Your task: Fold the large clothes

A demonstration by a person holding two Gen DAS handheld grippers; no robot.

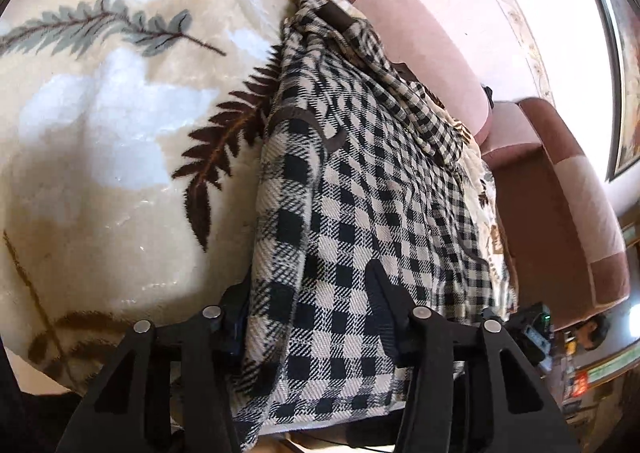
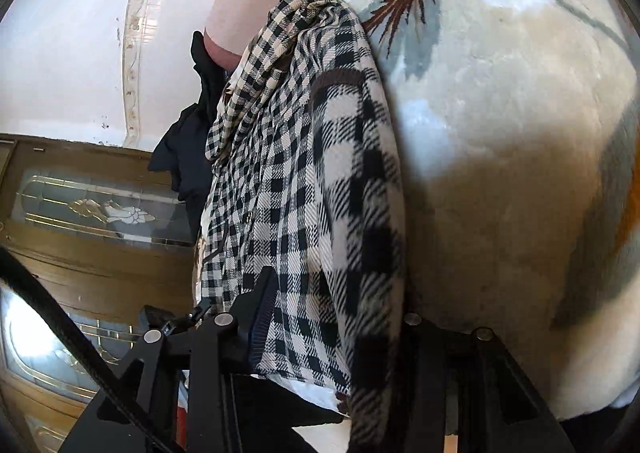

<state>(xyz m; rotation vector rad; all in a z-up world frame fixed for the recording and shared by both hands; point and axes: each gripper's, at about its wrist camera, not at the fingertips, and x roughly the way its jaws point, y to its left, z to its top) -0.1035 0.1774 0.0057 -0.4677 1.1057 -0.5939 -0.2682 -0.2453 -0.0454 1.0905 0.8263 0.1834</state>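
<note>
A black-and-white checked garment lies in a long bunched strip on a cream leaf-print blanket. My left gripper is shut on the garment's near edge, cloth pinched between its black fingers. In the right wrist view the same checked garment runs up the middle over the blanket. My right gripper is shut on the garment's other near edge; one finger shows at the left, the other is hidden under the cloth.
A pink and brown sofa runs along the blanket's edge. Dark clothes hang beside the garment. A wooden door with glass panels and a white wall stand beyond. Clutter sits on a low table.
</note>
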